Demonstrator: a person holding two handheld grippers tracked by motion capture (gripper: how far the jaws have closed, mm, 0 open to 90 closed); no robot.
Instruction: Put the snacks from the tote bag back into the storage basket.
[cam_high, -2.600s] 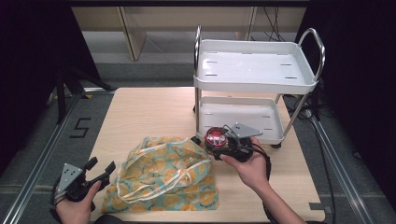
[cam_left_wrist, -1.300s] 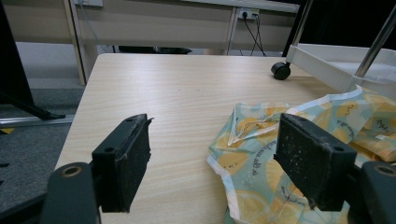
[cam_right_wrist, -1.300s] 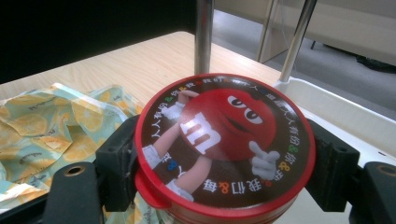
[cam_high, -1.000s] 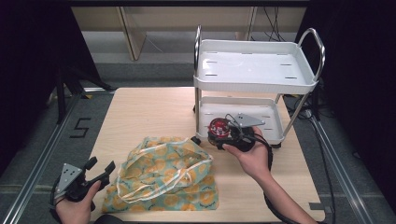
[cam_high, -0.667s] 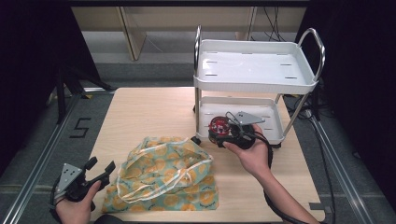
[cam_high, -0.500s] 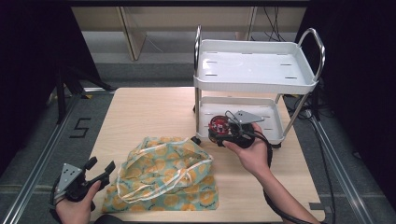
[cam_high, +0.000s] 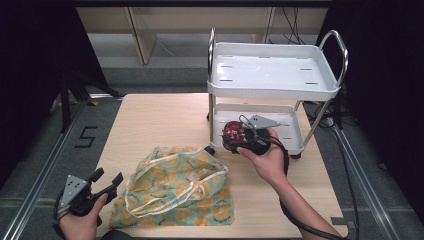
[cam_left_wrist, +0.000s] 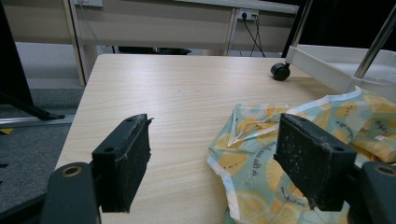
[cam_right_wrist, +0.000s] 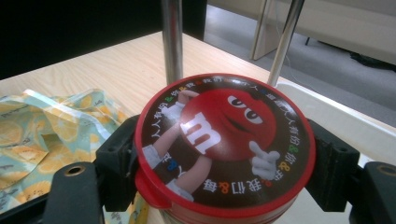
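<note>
Since the earliest frame the right claw (cam_high: 235, 140) has carried the red-lidded candy tub (cam_high: 232, 132) away from the fabric bag (cam_high: 175, 187) and toward the cart (cam_high: 272, 85), and over the last half second it has barely shifted; the left claw (cam_high: 107, 181) has stayed where it was.

The right claw is closed on the tub: in the right gripper view (cam_right_wrist: 224, 154) its two black jaws press against opposite sides of the tub (cam_right_wrist: 224, 144), just under the round lid printed with a red cartoon character. The tub is held upright above the counter (cam_high: 160, 120), at the left front corner of the cart's lower shelf (cam_high: 290, 130), near the upright chrome post (cam_right_wrist: 172, 39). The right hand (cam_high: 267, 160) grips the claw from behind, its cable trailing toward the counter's near right corner.

The left claw rests at the counter's near left corner with its jaws spread wide and nothing between them. In the left gripper view its jaws frame bare wood and the edge of the lemon-patterned bag (cam_left_wrist: 299, 140), which lies crumpled along the counter's near edge, just beside the claw. The left hand (cam_high: 80, 220) holds it low.
</note>
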